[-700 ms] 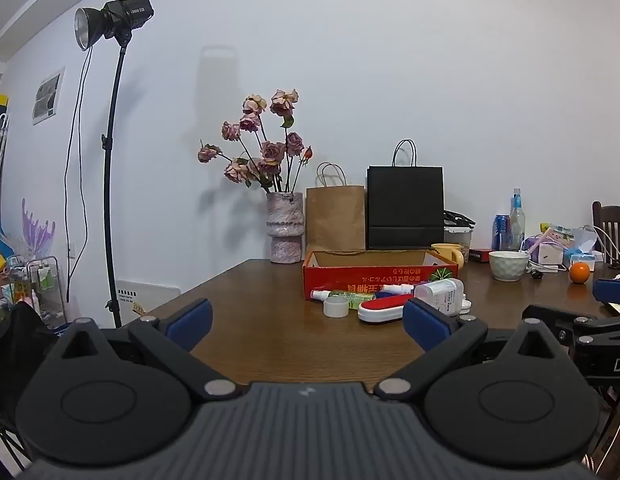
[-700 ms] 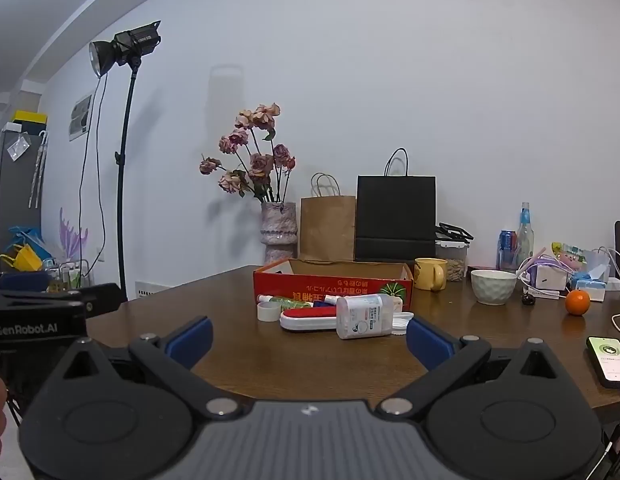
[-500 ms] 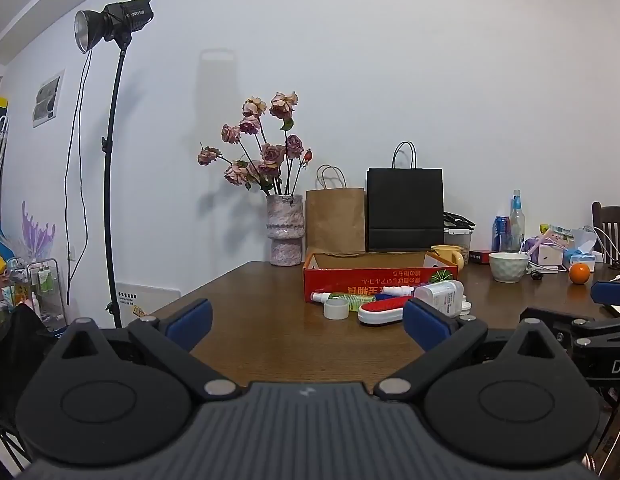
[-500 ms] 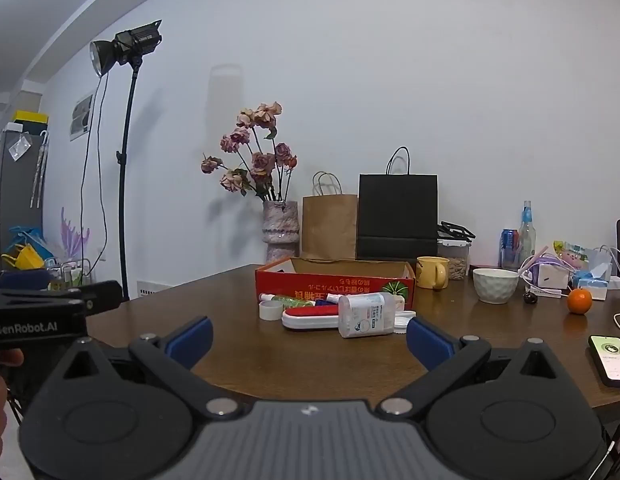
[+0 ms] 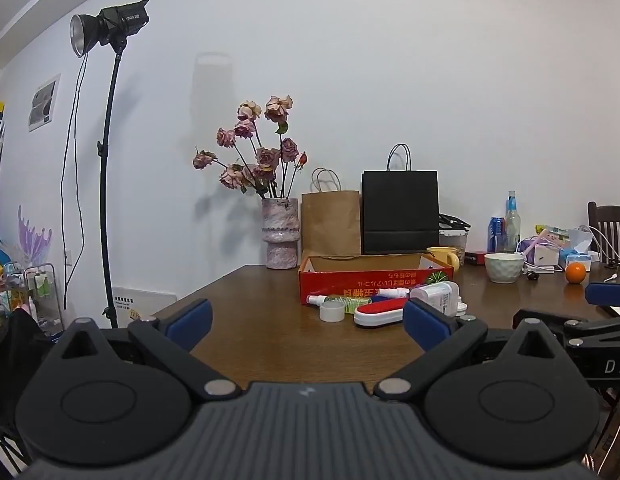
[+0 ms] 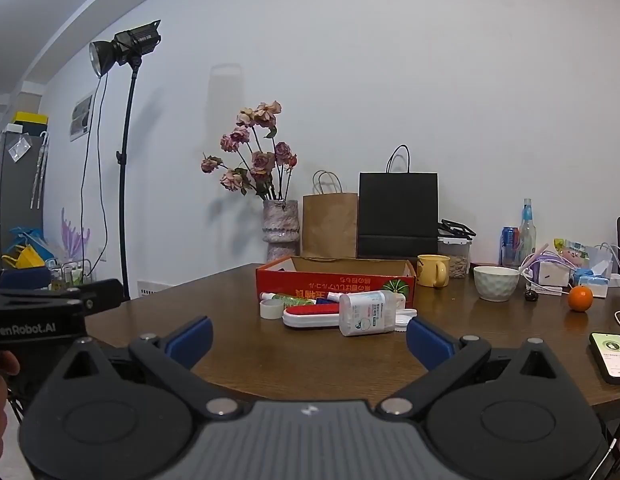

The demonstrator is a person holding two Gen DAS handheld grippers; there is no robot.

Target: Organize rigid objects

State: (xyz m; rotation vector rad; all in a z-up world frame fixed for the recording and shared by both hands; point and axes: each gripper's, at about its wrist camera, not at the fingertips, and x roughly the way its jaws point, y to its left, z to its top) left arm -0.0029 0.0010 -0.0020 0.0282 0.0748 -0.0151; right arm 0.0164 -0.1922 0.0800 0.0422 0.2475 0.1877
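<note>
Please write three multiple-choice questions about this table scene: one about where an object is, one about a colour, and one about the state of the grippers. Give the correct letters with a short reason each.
1. Where does the white bottle lie?
A. inside the red box
B. on the table in front of the red box
C. beside the orange

2. What colour is the mug?
A. yellow
B. black
C. green

3. In what state are the left gripper and the right gripper?
A. both shut on a bottle
B. one open, one shut
C. both open and holding nothing

Answers: 1 B, the bottle lies on its side on the wood, before the box front. 2 A, the mug right of the box is yellow. 3 C, in each wrist view the blue fingers stand wide apart with only table between them.
</note>
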